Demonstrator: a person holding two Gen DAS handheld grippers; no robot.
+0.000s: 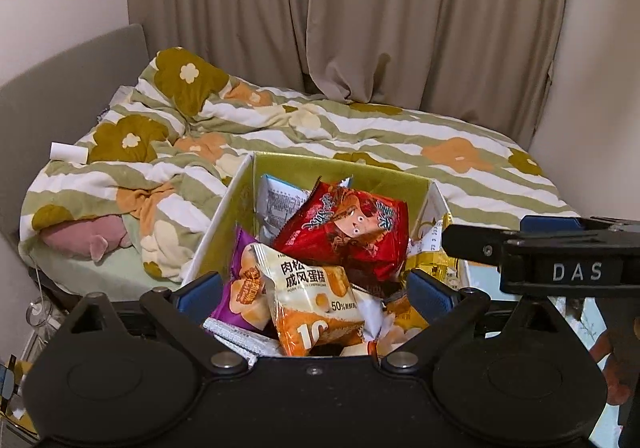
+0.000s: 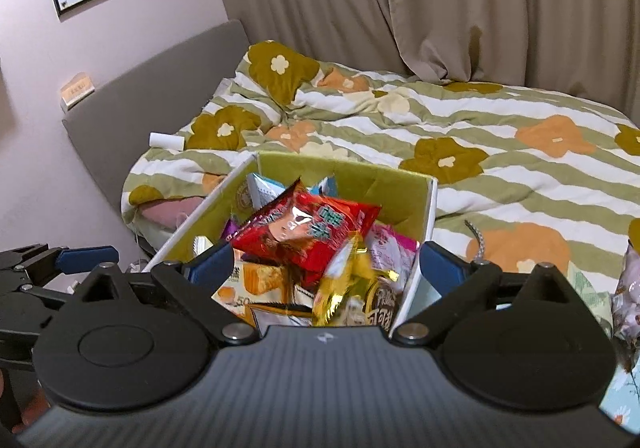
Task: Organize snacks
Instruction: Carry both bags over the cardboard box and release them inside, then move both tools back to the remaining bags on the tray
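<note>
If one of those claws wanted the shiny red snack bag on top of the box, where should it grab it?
Probably from above, by the crimped top edge of the shiny red snack bag. It lies tilted on top of the pile in the white cardboard box, and that flat seam sticks up free at the far end.

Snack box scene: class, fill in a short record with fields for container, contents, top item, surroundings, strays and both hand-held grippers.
container: open cardboard box with yellow-green inside, at the edge of a bed
contents: many snack packets, heaped loosely
top item: red packet
also inside: white and orange cake packet, gold packet
surroundings: flowered striped quilt, beige curtains
strays: a packet on the quilt to the right
left hand-held gripper: open, holding nothing
right hand-held gripper: open, holding nothing
</note>
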